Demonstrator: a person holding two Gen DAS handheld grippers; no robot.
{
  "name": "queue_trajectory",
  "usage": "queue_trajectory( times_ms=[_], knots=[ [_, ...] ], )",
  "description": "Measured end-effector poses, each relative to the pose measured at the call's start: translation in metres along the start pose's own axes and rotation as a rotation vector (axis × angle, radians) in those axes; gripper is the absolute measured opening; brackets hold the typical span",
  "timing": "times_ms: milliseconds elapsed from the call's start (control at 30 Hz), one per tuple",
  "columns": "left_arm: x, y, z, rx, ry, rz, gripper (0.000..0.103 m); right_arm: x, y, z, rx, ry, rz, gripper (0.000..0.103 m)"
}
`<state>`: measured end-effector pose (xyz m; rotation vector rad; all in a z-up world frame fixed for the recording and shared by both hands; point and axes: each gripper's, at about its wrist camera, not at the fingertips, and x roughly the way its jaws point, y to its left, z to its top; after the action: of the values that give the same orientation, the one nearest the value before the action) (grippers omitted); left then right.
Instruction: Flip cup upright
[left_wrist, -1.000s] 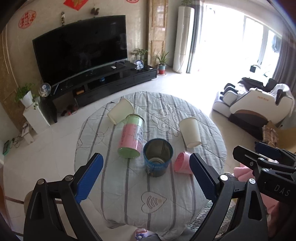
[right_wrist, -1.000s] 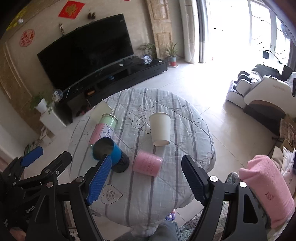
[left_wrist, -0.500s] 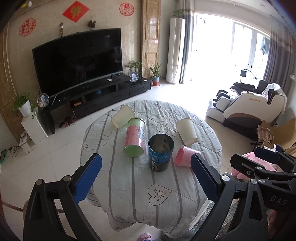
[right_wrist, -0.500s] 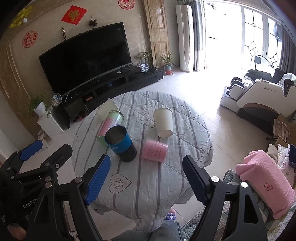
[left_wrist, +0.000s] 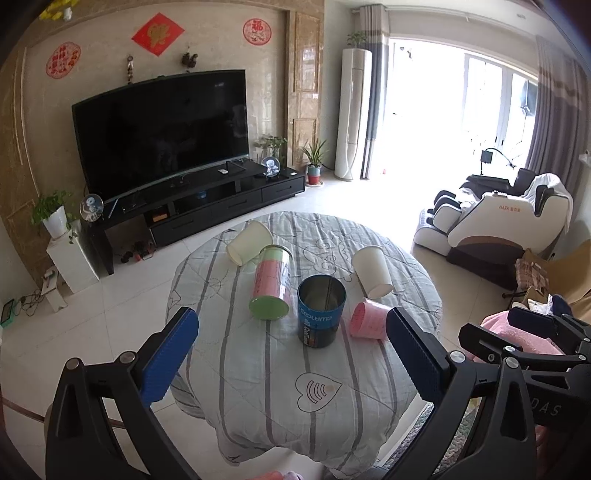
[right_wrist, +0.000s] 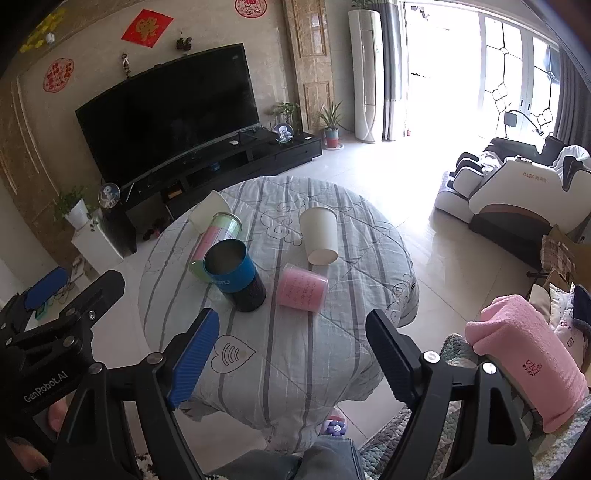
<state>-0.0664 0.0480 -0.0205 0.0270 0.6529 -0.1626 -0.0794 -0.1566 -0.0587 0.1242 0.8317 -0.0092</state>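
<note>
A round worktop (left_wrist: 258, 387) covered with a grey striped quilt carries five containers, none touched by either gripper. The tallest, a pink-and-green canister (left_wrist: 270, 284), lies on its side towards the far-left edge, its green end facing the near edge. At its far end lies a cream cup (left_wrist: 248, 242) on its side, close to the far-left edge. A blue tin (left_wrist: 321, 311) stands upright and open-topped near the middle, just beside the canister. A white paper cup (right_wrist: 320, 235) lies tipped over towards the far-right edge, its mouth facing the near edge. The pink cup (right_wrist: 302, 288) lies on its side just right of the blue tin, well apart from the near edge. The left gripper (left_wrist: 291, 362) hangs above the near edge with its jaws spread wide and nothing between them. The right gripper (right_wrist: 291, 354) is likewise wide apart and empty.
</note>
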Motion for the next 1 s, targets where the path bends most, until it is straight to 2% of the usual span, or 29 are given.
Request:
queue_trajectory(
  times_ms=[1000],
  knots=[
    [0.01, -0.004, 0.004, -0.037, 0.018, 0.029, 0.103, 0.002, -0.013, 0.002, 0.013, 0.024, -0.027, 0.083]
  ],
)
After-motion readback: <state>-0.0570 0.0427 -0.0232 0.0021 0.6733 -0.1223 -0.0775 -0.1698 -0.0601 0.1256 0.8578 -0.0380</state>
